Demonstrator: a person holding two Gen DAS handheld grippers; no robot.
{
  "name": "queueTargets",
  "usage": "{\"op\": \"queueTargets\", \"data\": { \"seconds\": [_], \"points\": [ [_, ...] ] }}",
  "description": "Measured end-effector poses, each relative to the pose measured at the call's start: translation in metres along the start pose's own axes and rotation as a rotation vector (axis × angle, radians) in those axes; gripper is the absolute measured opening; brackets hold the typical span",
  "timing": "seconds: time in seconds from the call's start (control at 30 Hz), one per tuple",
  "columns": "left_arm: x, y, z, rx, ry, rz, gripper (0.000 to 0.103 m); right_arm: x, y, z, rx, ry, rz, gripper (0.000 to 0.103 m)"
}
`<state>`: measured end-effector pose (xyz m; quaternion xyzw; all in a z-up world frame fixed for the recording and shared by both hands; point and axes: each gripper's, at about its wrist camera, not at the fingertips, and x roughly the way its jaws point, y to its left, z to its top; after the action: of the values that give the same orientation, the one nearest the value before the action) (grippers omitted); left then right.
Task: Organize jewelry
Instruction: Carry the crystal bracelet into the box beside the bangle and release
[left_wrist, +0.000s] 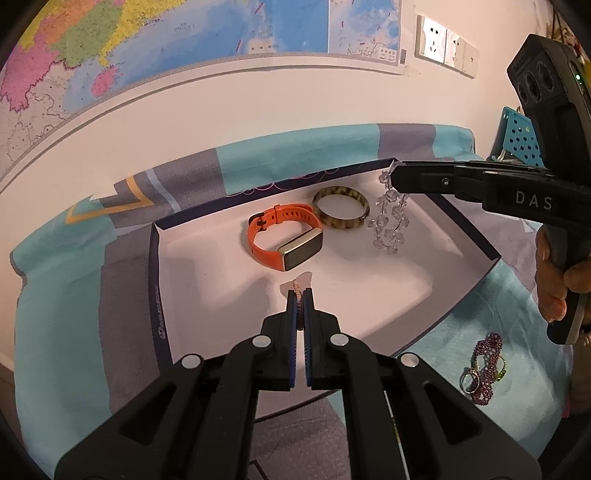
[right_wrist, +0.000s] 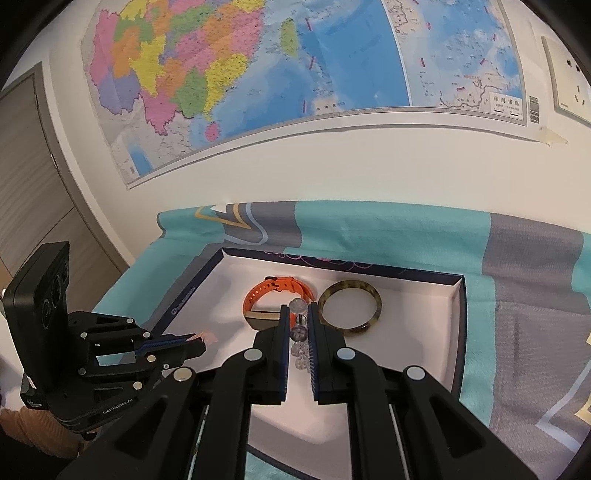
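Between the left tongs (left_wrist: 301, 293), clamped together, a thin pink chain (left_wrist: 298, 297) barely shows. Right tongs (right_wrist: 298, 308) grip a clear bead bracelet (left_wrist: 389, 218), hiding part of the orange watch (right_wrist: 275, 295) beyond, over the white tray (left_wrist: 369, 291).

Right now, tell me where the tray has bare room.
Free: the tray floor left of the orange watch, and the near half. Crowded: the far right, where watch, tortoiseshell bangle and hanging clear bead strand cluster.

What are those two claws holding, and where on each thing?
The right gripper pinches the clear bead strand near its top; the left gripper grips a thin pink braided cord by one end.
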<state>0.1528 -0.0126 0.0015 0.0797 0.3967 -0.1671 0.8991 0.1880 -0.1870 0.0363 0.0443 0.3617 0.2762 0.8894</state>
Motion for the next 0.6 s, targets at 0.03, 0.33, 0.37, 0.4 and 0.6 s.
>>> {"op": "queueTargets", "data": {
  "seconds": [0.03,0.33,0.37,0.4,0.6],
  "points": [
    [0.001,0.000,0.000,0.000,0.003,0.001,0.004,0.000,-0.001,0.000,0.002,-0.001,-0.003,0.008],
    [0.015,0.002,0.004,-0.010,0.027,0.007,0.004,0.008,-0.001,0.003,-0.012,0.001,-0.038,0.008],
    [0.016,0.002,0.004,-0.011,0.030,0.008,0.004,0.010,-0.001,0.003,-0.015,0.007,-0.038,0.008],
    [0.017,0.002,0.004,-0.011,0.032,0.008,0.004,0.013,-0.001,0.001,-0.019,0.015,-0.037,0.008],
    [0.025,0.002,0.004,-0.017,0.053,0.015,0.004,0.027,0.005,-0.003,-0.036,0.051,-0.031,0.008]
  ]
}}
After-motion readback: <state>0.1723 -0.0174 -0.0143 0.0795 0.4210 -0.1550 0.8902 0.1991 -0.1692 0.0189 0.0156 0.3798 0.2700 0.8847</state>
